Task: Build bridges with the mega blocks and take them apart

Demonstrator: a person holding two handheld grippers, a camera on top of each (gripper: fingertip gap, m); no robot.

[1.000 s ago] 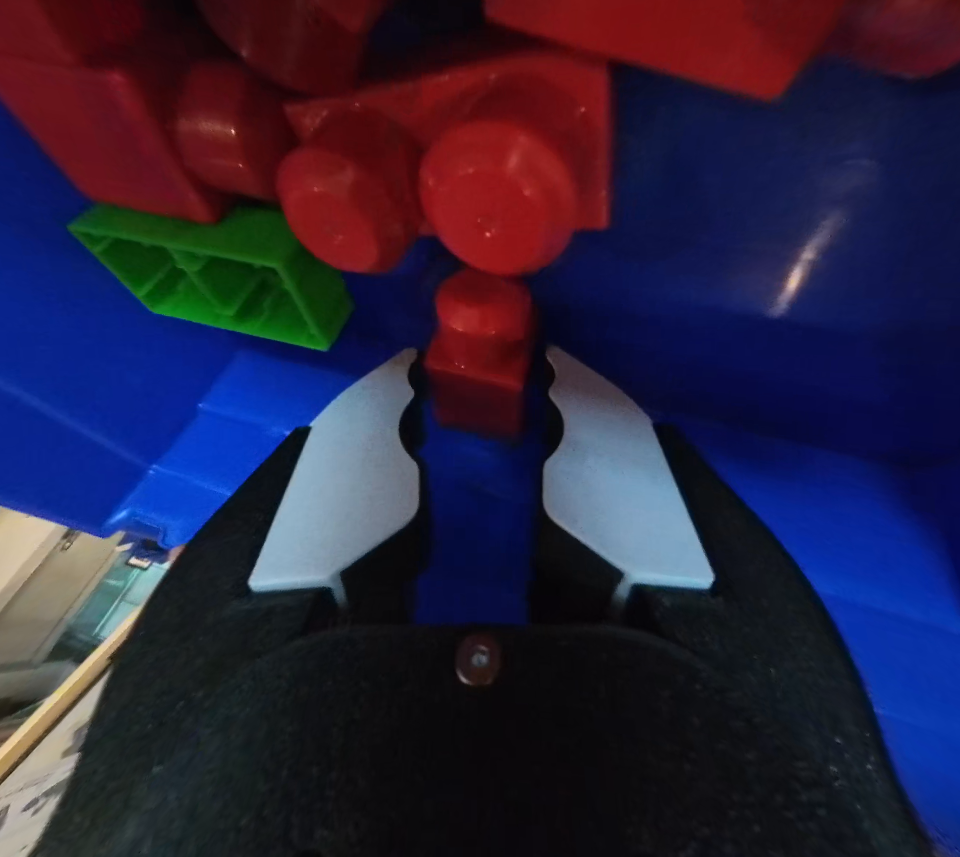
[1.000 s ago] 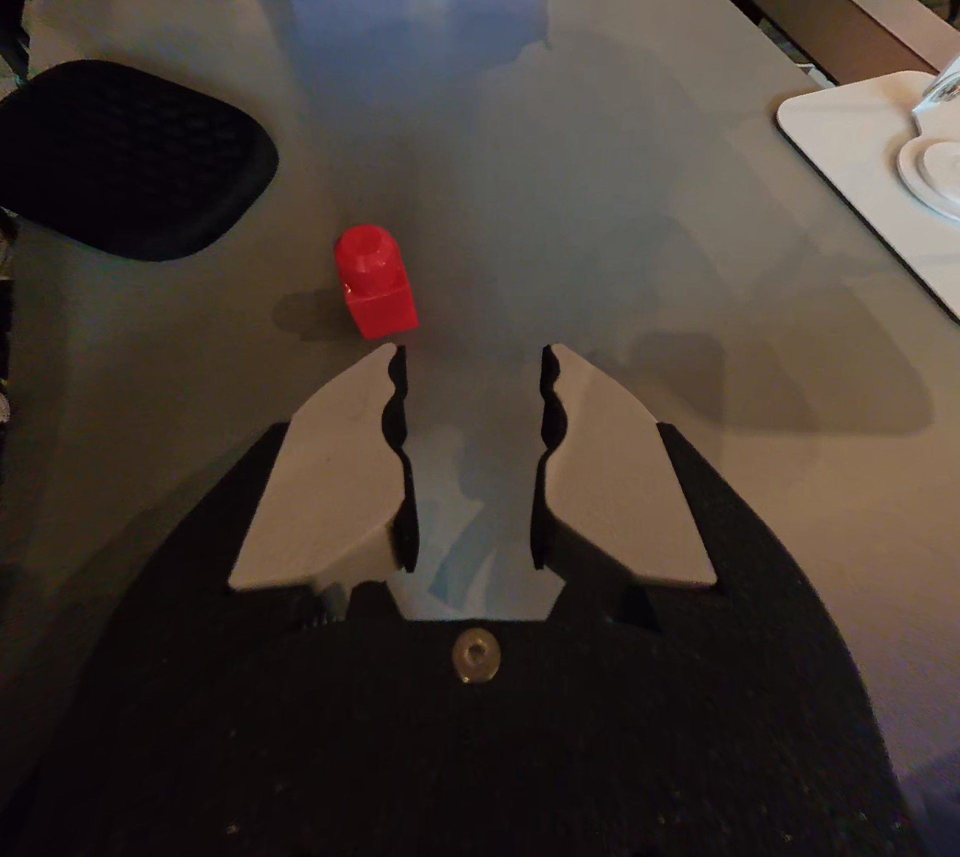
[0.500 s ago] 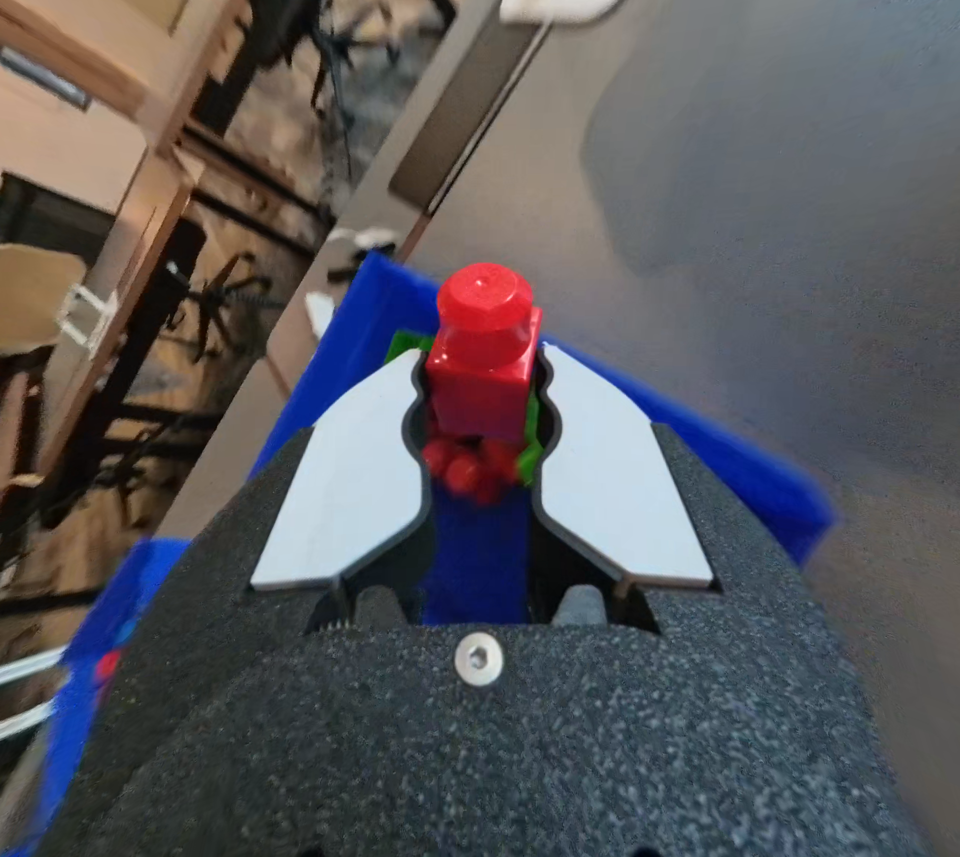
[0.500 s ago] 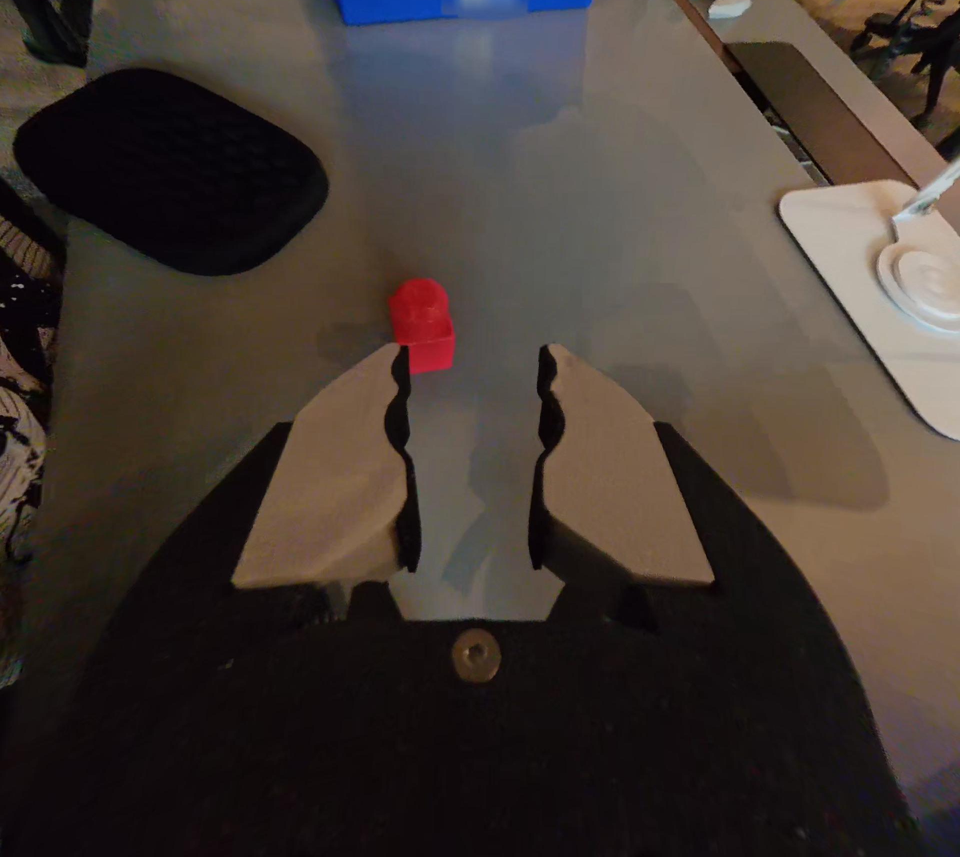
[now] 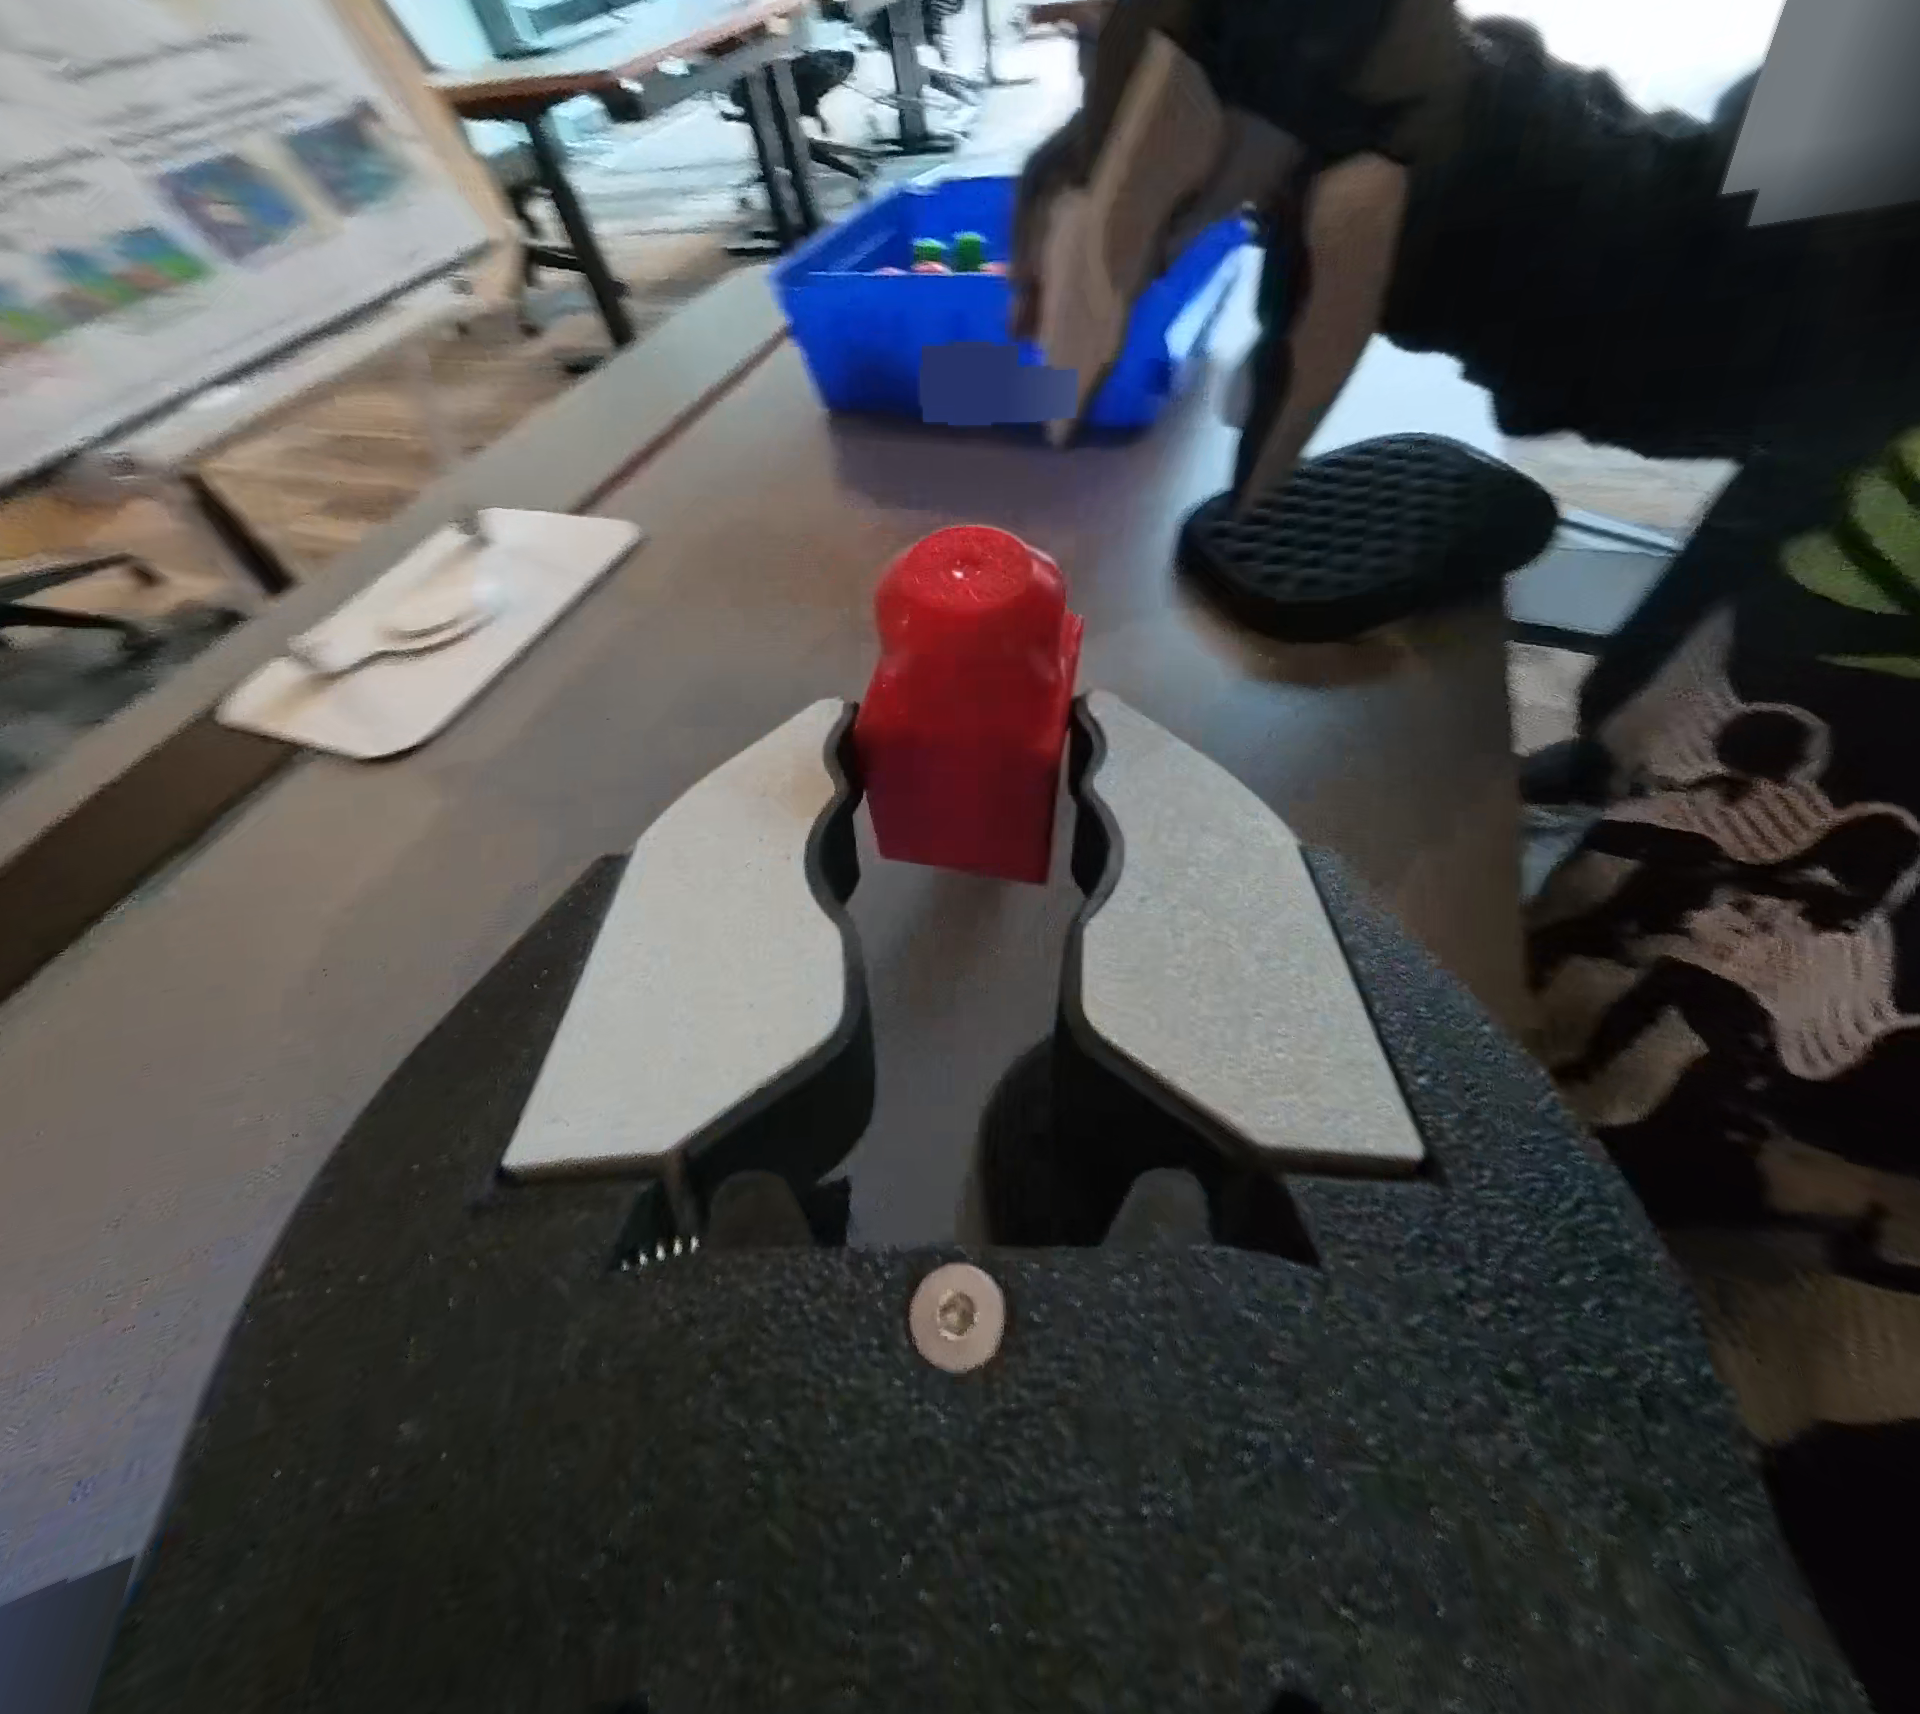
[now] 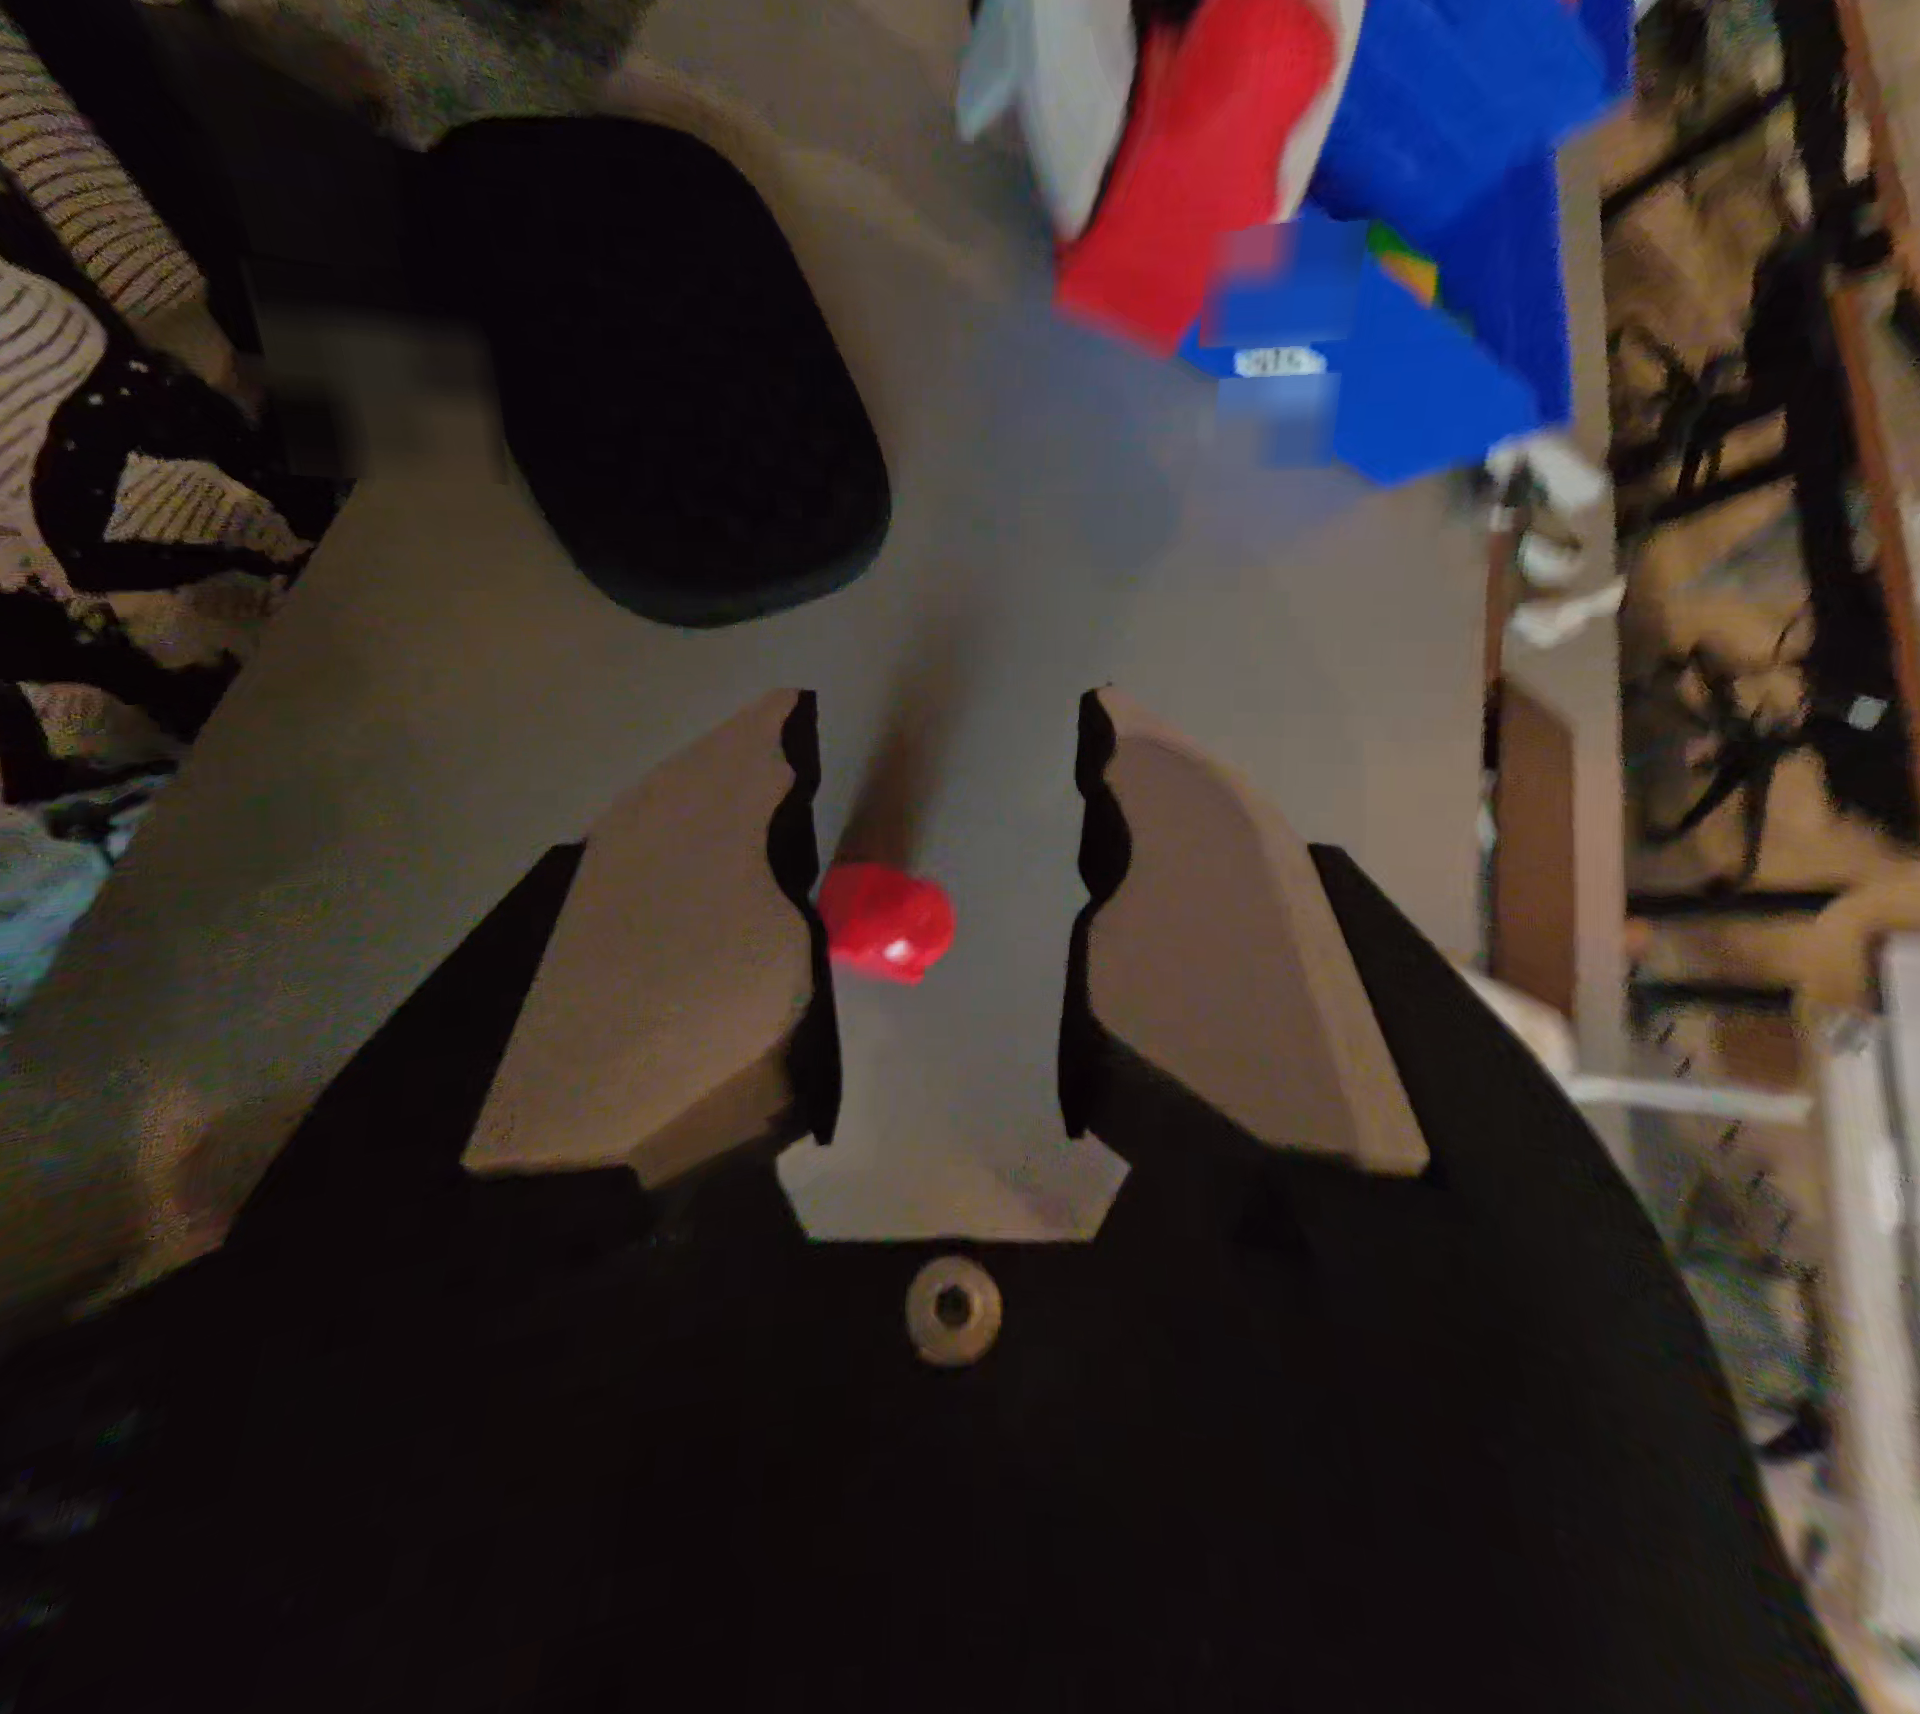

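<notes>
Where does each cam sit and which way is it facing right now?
Left wrist view: on the left gripper, looking low along the table toward the blue bin; its own fingers clamp a red block, and the right gripper shows farther off.
Right wrist view: on the right gripper, looking steeply down at the table; its open fingers frame a second red block lying on it.
Shared: the blue bin, the black mesh pad and the table; each also catches the other gripper.

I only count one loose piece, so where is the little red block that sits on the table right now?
In the right wrist view, the little red block lies on the grey table, below the open right claw, nearer than the black pad.
</notes>
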